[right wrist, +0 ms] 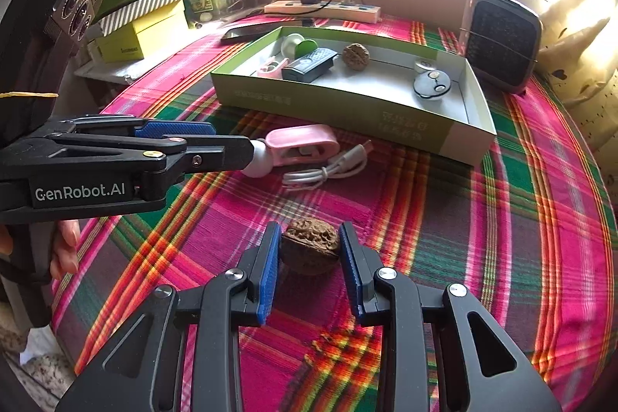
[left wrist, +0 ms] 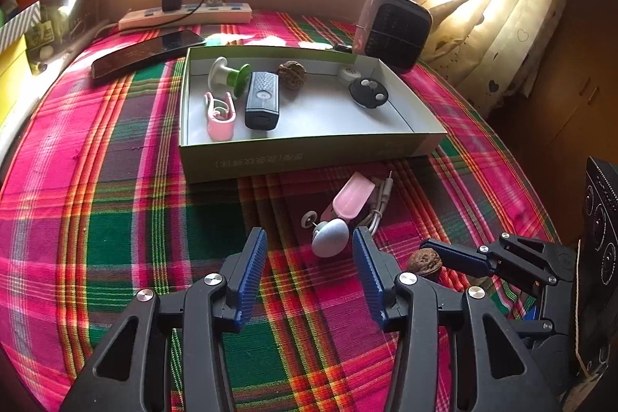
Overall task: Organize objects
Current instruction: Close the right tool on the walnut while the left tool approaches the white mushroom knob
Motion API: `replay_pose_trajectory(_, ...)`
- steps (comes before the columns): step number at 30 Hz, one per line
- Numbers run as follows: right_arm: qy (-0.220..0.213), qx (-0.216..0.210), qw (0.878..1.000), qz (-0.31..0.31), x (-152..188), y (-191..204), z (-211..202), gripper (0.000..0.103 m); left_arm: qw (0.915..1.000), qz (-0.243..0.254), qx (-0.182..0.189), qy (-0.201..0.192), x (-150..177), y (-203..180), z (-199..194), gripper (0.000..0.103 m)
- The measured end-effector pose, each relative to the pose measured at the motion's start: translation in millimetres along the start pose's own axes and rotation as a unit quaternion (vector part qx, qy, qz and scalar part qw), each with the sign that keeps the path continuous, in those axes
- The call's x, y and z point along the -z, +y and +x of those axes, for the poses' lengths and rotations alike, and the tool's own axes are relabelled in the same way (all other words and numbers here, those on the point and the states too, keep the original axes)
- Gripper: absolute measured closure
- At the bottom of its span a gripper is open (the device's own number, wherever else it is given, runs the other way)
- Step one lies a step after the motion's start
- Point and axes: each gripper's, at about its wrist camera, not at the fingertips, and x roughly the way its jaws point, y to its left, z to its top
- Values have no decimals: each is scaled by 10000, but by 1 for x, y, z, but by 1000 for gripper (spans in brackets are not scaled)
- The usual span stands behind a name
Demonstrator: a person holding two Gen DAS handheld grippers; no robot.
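A shallow green-and-white box (left wrist: 309, 161) lies on the plaid cloth and holds a pink clip, a black device, a walnut, a green-and-white spool and a round black piece. In front of it lie a pink clip (left wrist: 353, 197), a white cable (left wrist: 380, 215) and a white knob (left wrist: 328, 238). My left gripper (left wrist: 309, 250) is open, its jaws on either side of the white knob. My right gripper (right wrist: 309, 250) is open around a walnut (right wrist: 310, 250) on the cloth, the pads close to its sides. The walnut (left wrist: 424, 261) and right gripper (left wrist: 455, 257) also show in the left wrist view.
A black phone (left wrist: 146, 55) and a power strip (left wrist: 185, 16) with a charger lie behind the box. A small black heater (left wrist: 394, 27) stands at the back right by the curtain. Stacked boxes (right wrist: 143, 22) sit at the left edge.
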Motion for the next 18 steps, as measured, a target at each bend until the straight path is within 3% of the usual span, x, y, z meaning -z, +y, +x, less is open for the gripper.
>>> replay_pose_trajectory(11,-19,62,9999,116,1,-10,-1,71,9990,203,-347,170,-5,-9,18,58)
replay_pose_trajectory(18,-18,59,9999,116,1,-10,-1,71,9993,174,-308,97,-7,-5,19,58)
